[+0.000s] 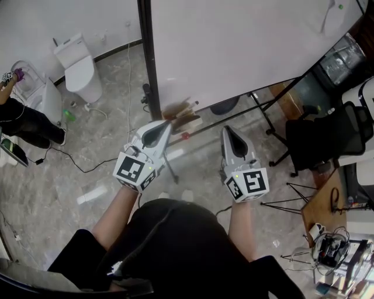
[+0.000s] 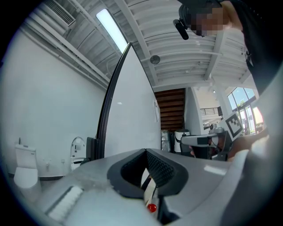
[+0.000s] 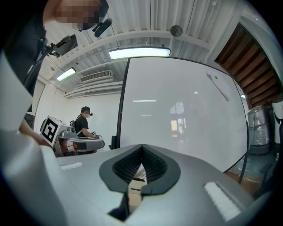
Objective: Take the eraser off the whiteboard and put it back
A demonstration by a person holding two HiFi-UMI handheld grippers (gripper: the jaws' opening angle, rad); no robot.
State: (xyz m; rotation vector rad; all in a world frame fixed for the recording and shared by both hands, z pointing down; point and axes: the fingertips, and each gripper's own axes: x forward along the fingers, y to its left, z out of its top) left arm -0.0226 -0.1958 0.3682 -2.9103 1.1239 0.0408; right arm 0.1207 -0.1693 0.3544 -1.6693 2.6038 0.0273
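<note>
The whiteboard (image 1: 234, 47) stands on its frame ahead of me, wide and blank in the right gripper view (image 3: 177, 114) and edge-on in the left gripper view (image 2: 132, 119). A small white elongated thing, probably the eraser (image 1: 329, 16), sticks to the board's upper right (image 3: 219, 84). Both grippers point level at the board and stop short of it. My left gripper (image 1: 168, 124) (image 2: 146, 151) is shut with nothing in it. My right gripper (image 1: 226, 129) (image 3: 142, 145) is shut too, its pads together and empty. The eraser is far up and to the right of both.
A black post (image 1: 149, 64) edges the board on the left, with wooden pieces (image 1: 182, 114) at its foot. A toilet (image 1: 79, 67) and a person (image 1: 23, 120) are at the left. A black office chair (image 1: 327, 134) and a cluttered desk (image 1: 330, 242) are at the right.
</note>
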